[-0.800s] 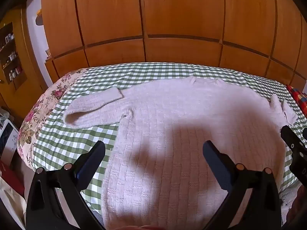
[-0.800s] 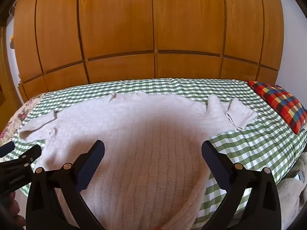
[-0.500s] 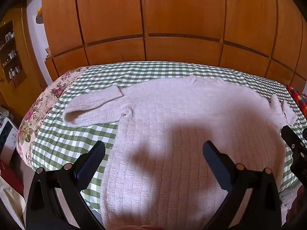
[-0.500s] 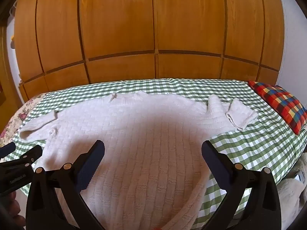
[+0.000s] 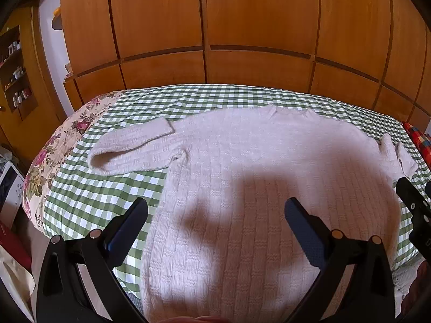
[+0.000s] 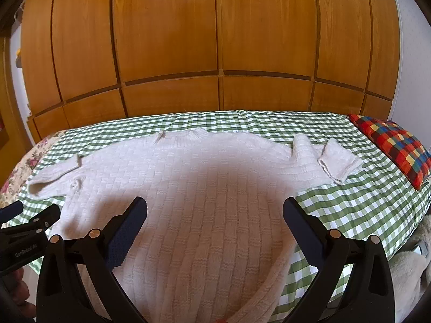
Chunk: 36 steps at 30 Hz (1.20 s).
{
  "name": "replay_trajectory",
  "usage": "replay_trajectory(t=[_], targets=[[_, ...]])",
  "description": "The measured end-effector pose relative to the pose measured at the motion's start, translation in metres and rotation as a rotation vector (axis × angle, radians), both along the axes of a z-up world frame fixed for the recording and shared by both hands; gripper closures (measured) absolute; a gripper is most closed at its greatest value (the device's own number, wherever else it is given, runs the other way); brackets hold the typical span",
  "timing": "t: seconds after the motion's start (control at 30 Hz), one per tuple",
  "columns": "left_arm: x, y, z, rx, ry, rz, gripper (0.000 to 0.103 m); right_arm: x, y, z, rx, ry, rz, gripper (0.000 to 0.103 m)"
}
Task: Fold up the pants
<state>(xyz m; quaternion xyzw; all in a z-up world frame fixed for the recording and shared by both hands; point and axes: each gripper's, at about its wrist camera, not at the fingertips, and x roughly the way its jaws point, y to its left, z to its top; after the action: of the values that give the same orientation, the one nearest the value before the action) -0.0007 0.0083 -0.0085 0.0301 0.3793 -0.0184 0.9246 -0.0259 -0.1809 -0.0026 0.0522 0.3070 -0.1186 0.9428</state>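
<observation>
Sweater (image 5: 269, 177) flat on the bed (image 5: 113, 188), both grippers spread above it.

It lies mid-bed, collar toward the far edge, sleeves folded back at the left and right ends. Left gripper (image 5: 215, 215) and right gripper (image 6: 215, 212) hover over its near hem, jaws wide, holding nothing.

Almost no change. In the left wrist view the sweater (image 5: 269, 188) and bed (image 5: 107, 193) sit slightly lower in frame than 0.8 s ago, with more wardrobe (image 5: 210, 27) visible above, so the left hand-held gripper (image 5: 215, 215) has tipped up a touch. Right wrist view: no visible difference.
</observation>
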Motion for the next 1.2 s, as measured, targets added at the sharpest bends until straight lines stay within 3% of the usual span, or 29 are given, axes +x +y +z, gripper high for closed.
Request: replay_trajectory(t=[1.2], targets=[[0.0008, -0.0015, -0.0019, -0.013, 0.020, 0.003, 0.002, 0.0024, 0.0006, -0.0006, 0.009, 0.013, 0.005, 0.003]])
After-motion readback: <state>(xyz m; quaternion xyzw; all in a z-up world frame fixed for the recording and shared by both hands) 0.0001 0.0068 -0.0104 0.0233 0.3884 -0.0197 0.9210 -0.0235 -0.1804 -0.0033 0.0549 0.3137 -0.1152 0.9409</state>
